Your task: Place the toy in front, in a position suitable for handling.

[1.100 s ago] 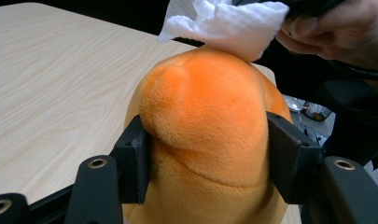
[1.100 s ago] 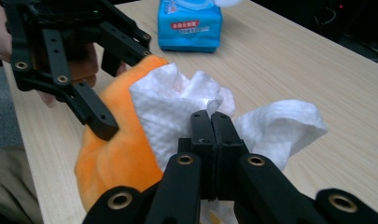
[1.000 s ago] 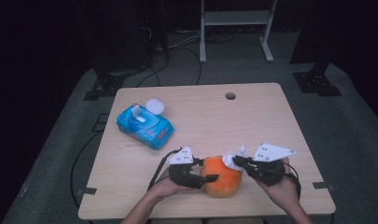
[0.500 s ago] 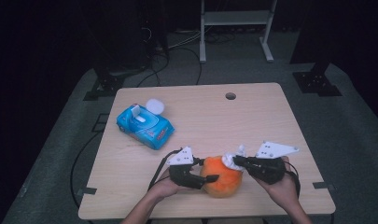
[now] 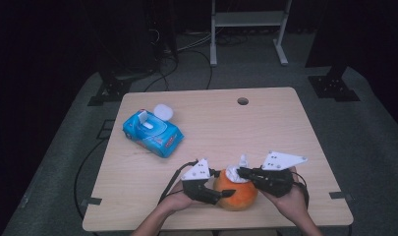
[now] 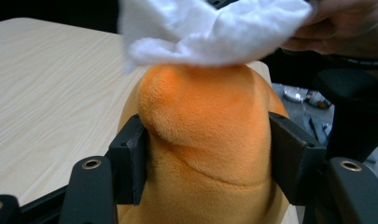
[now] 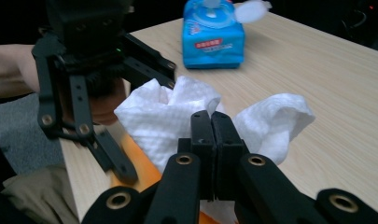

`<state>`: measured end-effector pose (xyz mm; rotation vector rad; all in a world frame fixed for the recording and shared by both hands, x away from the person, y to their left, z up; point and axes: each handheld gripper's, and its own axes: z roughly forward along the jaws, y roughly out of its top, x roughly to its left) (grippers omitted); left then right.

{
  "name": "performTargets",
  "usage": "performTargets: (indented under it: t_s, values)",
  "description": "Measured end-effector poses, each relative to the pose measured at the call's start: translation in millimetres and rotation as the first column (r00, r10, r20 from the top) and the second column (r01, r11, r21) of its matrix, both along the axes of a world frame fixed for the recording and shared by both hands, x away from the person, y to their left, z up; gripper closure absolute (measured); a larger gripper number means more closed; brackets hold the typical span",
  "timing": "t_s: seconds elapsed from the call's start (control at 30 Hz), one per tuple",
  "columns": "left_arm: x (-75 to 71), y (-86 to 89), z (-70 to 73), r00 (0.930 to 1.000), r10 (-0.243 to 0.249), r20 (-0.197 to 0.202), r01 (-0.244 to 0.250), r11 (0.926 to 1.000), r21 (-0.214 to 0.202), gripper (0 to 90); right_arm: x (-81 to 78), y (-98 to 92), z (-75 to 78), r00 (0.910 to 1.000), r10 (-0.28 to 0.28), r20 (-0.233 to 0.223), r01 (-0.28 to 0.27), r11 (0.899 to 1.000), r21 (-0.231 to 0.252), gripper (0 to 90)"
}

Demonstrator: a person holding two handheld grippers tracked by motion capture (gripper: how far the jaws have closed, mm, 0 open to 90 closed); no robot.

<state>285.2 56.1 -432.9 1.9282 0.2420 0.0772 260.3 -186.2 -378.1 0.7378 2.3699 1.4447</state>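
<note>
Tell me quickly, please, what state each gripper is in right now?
Left gripper: shut on the orange plush toy.
Right gripper: shut on the white wipe.

Plush toy: uniform orange, soft nap, slightly darker in the creases. Wet wipe on top of it: plain white with a fine embossed grid. Wet-wipe pack: bright blue, red-and-white label, white flip lid. Tabletop: pale beige wood grain, with one dark round hole. Both grippers' jaws: matte black, brass-coloured rivets; top plates light grey.
</note>
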Motion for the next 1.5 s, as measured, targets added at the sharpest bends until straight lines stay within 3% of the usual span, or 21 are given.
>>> performTargets:
  t_s: [0.13,0.3,0.4,0.5,0.6,0.73,0.83,0.97,1.07,1.13,1.5]
  values:
    - [-4.4,-3.6,1.5,0.9996,-0.004,0.029,0.003,0.9998,0.019,36.4,-3.2,7.7,2.5,0.9997,0.012,0.021,-0.011,1.000,-0.027,88.5]
    - [-5.2,-3.6,3.0,0.9987,-0.022,0.047,0.021,0.9993,0.030,36.3,-0.5,2.8,2.5,0.9999,-0.003,0.012,0.004,1.000,-0.028,88.5]
    - [-3.9,-1.5,3.4,0.9986,-0.030,0.044,0.028,0.9991,0.030,35.7,5.1,-6.0,0.0,0.9995,-0.032,0.005,0.032,0.996,-0.084,88.5]
    - [-5.7,-4.4,3.0,0.9979,-0.041,0.050,0.040,0.9987,0.032,35.6,8.3,-16.1,-2.4,0.9983,-0.038,-0.044,0.036,0.998,-0.045,88.5]
    - [-9.0,-7.1,4.0,0.9963,-0.062,0.059,0.060,0.9972,0.046,33.8,3.3,-7.2,0.4,0.9995,-0.006,-0.031,0.004,0.999,-0.037,88.4]
    - [-0.9,-1.2,4.5,0.9982,-0.043,-0.041,0.043,0.9991,-0.006,18.2,2.6,-2.8,0.7,0.9998,0.014,-0.016,-0.015,0.997,-0.077,88.5]
    - [2.5,-2.6,-2.5,0.9962,-0.043,-0.076,0.043,0.9991,-0.001,11.9,4.9,-8.2,-2.0,0.9993,0.012,-0.035,-0.014,0.998,-0.069,88.5]
    - [-1.0,-5.3,-5.3,0.9967,-0.058,-0.057,0.058,0.9983,0.005,23.5,2.5,-6.7,1.2,0.9995,0.008,-0.030,-0.010,0.998,-0.064,88.5]
    - [-5.8,-10.1,-3.7,0.9976,-0.066,-0.022,0.067,0.9974,0.025,27.3,-3.6,1.8,8.6,0.9986,0.053,-0.006,-0.053,0.998,-0.037,88.5]
    - [-7.1,-10.1,-3.1,0.9979,-0.064,-0.011,0.064,0.9974,0.033,28.3,-6.9,7.7,10.8,0.9978,0.065,0.012,-0.064,0.996,-0.060,88.4]
    - [2.0,0.1,-5.5,0.9978,-0.048,-0.046,0.048,0.9988,0.005,27.6,2.7,-1.8,6.4,0.9991,0.035,-0.023,-0.037,0.997,-0.062,88.4]
